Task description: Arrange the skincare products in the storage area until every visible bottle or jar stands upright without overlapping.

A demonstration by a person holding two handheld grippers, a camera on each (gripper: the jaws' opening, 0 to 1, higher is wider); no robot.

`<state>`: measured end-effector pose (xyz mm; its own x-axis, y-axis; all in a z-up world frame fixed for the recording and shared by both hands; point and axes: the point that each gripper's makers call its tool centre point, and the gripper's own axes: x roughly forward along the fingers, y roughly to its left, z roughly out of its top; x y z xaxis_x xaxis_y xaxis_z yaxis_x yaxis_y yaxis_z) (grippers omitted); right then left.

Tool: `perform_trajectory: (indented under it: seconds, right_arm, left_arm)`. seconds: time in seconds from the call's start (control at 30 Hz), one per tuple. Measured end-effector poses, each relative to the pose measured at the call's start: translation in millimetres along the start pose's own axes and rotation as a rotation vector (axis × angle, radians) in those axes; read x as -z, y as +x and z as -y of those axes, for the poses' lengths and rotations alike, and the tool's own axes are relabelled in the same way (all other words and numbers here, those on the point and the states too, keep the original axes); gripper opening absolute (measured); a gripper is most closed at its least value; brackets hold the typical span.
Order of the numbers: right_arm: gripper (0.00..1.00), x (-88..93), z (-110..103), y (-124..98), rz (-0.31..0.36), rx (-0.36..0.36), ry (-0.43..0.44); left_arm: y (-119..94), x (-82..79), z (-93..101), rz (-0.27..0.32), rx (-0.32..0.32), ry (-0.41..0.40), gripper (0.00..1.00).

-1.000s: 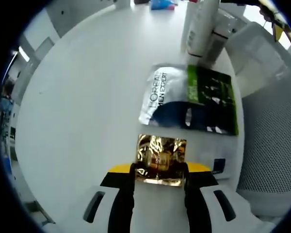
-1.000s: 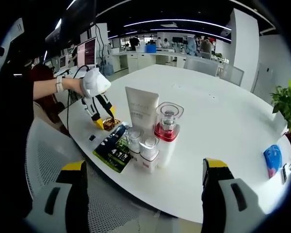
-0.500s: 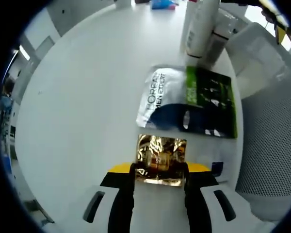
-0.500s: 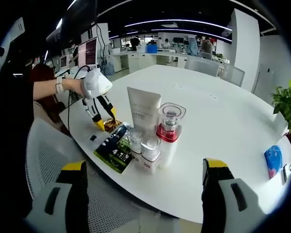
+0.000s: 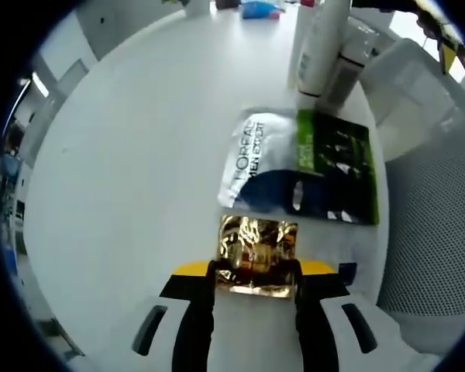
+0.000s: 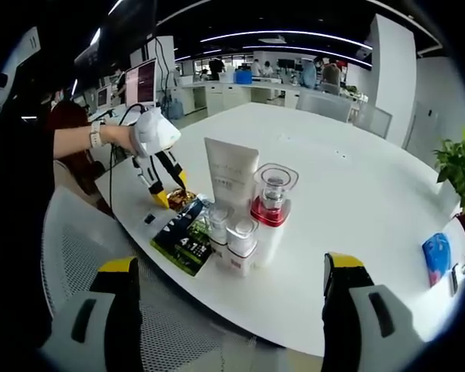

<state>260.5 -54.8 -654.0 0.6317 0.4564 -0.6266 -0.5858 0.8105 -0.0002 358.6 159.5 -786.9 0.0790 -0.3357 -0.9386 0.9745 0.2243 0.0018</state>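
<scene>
1. Between the jaws of the left gripper (image 5: 256, 273), a gold foil sachet (image 5: 256, 251) is sitting clamped, just near of the L'Oreal sachet (image 5: 301, 167) lying flat on the white table (image 5: 132, 163).
2. Compared with the earlier left gripper view, the flat sachet is lying slightly farther from the gold one; the grip looks unchanged.
3. At the far edge of that view, a white tube (image 5: 319, 43) is being cut off at the top.
4. Across the right gripper view, the right gripper (image 6: 232, 310) is hovering with jaws wide apart, clear of the table.
5. Beyond it, the tube (image 6: 231, 174), a red-based pump bottle (image 6: 272, 205) and two small capped bottles (image 6: 231, 240) are standing upright, close together; whether they touch is hard to tell.
</scene>
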Motion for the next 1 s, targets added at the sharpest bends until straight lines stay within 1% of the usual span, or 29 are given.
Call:
perform_trajectory:
  seconds: [0.17,0.47,0.63,0.8,1.0]
  right_arm:
    - [0.99,-0.5,-0.3,-0.7,-0.001,-0.002,-0.004]
    - [0.99,-0.9,-0.5,-1.4,0.0,-0.001,-0.007]
    - [0.99,-1.7,-1.3,-0.3,0.002,-0.004,-0.008]
    - [0.99,-1.8,-2.0,0.5,0.001,-0.007,-0.011]
    - [0.99,-2.3,-2.5,1.6,0.001,-0.01,-0.013]
  left_arm:
    - [-0.3,-0.3,-3.0,0.004,-0.012,-0.001,0.41]
    - [-1.0,1.2,-1.1,0.001,-0.003,0.004,0.43]
    - [-3.7,-0.9,-0.1,0.02,0.008,-0.008,0.43]
    - [-8.3,-3.0,-1.1,0.032,0.0,-0.012,0.44]
    - [-17.3,-10.0,0.4,0.069,-0.005,-0.028,0.46]
